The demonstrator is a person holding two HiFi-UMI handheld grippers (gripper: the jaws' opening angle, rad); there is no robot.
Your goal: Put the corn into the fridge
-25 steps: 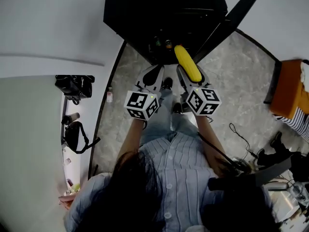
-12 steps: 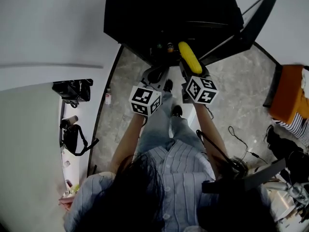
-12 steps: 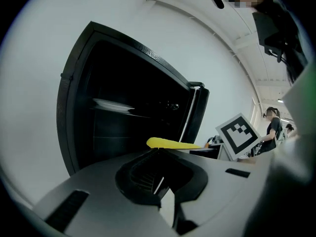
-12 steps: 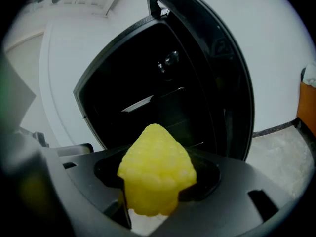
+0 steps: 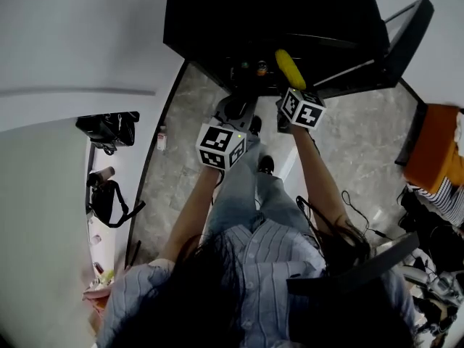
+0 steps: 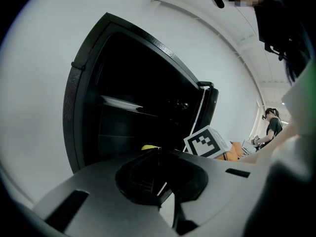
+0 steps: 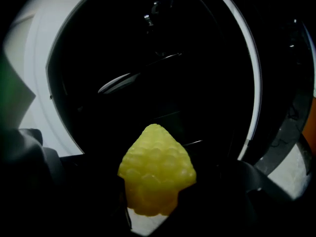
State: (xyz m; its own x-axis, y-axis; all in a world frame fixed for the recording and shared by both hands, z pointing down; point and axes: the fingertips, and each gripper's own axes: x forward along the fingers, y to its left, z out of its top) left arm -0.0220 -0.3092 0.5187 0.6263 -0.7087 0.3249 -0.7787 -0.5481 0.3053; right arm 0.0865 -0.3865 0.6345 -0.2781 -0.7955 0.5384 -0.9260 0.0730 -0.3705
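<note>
- Head view, far left: black bags (image 5: pixel 109 129) lie on a pale ledge, and a small bottle (image 5: pixel 161 138) stands on the grey stone floor (image 5: pixel 181 172) just beside the ledge's edge.
- Left of centre, the left gripper (image 5: pixel 235 101) points at the lower front edge of the black fridge (image 5: pixel 268 13). Its marker cube (image 5: pixel 220 146) sits over the person's jeans.
- Left gripper view: the left gripper (image 6: pixel 159 181) has its jaws together with nothing between them. Past them shows the fridge (image 6: pixel 128 107), its inside dark, with a pale shelf edge (image 6: pixel 121 101).
- Right of centre, the right gripper (image 5: pixel 290 84) is clamped on the corn (image 5: pixel 290 69). The cob's free tip reaches just past the fridge's front edge, into the opening.
- Right gripper view: the corn (image 7: pixel 157 169) sits upright between the closed-in jaws of the right gripper (image 7: pixel 157 201), tip forward, in front of the dark interior and a shelf (image 7: pixel 148 68).
- Further right, the fridge door (image 5: pixel 402 38) stands swung open.
- At the right edge, an orange seat (image 5: pixel 435 147) is on the floor, with a thin cable (image 5: pixel 362 209) near it.
</note>
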